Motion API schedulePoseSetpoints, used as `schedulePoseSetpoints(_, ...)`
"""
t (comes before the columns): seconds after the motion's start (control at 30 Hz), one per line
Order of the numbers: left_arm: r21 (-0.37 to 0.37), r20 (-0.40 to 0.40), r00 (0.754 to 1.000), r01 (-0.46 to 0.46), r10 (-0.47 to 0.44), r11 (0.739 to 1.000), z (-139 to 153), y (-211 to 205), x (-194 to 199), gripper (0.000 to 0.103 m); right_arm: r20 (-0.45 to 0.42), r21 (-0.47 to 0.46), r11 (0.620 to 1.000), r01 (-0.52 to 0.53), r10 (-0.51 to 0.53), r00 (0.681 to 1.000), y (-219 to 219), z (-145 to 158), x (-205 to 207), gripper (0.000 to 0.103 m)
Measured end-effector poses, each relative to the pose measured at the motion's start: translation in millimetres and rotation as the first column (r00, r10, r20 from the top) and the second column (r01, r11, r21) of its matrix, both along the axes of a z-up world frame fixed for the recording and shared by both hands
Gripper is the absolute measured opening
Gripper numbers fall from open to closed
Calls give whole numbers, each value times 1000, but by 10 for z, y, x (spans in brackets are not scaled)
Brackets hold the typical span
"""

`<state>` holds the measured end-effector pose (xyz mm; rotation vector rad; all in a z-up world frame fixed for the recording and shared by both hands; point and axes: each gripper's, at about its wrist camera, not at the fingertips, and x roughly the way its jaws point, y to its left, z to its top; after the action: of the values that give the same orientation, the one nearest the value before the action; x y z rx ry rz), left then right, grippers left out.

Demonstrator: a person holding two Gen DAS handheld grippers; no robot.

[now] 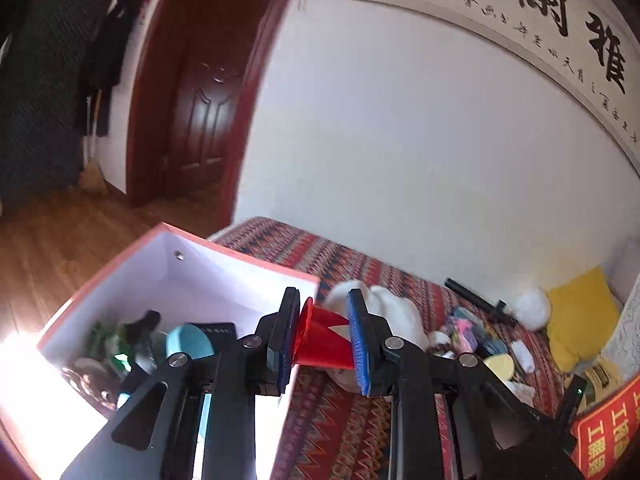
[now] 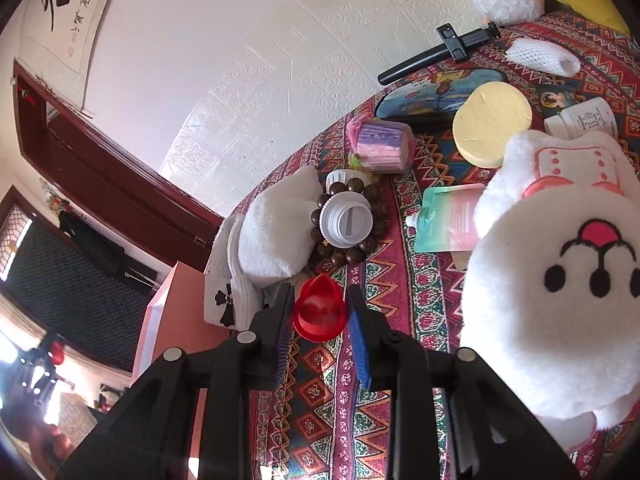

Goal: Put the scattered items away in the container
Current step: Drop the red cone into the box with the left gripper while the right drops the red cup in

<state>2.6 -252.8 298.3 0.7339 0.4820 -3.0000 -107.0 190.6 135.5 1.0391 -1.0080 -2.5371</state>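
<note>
Red plastic cup [image 1: 320, 336], pinched between the left gripper's [image 1: 324, 344] near-closed jaws, hangs just right of the box [image 1: 240, 268] rim, mouth facing left toward it (box down-left, already part filled). The right gripper [image 2: 320, 320] grips a second red cup [image 2: 319, 312] over the bed [image 2: 400, 280], farther off.
</note>
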Motion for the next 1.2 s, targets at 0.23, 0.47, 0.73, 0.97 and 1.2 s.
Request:
schedulePoseSetpoints(0.23, 6, 194, 963, -190, 186, 982, -558, -693, -468, 61, -23, 78, 996, -36, 38, 999, -238, 85, 55, 25)
schedulePoseSetpoints(0.47, -13, 130, 933, -336, 335, 942, -584, -1079, -146, 83, -99, 133, 987, -90, 104, 990, -572, 338, 255, 25)
schedulePoseSetpoints(0.73, 50, 137, 903, -416, 406, 908, -719, -1496, 57, 83, -274, 196, 951, -240, 288, 918, -1368, 1049, 609, 25)
schedulePoseSetpoints(0.97, 86, 147, 885, -457, 442, 885, -771, -1778, 202, 83, -395, 262, 866, -426, 499, 771, -2486, 1700, 634, 25)
schedulePoseSetpoints(1.2, 138, 155, 870, -487, 467, 862, -787, -1982, 300, 83, -364, 385, 762, -521, 644, 673, -3592, 1837, 445, 44)
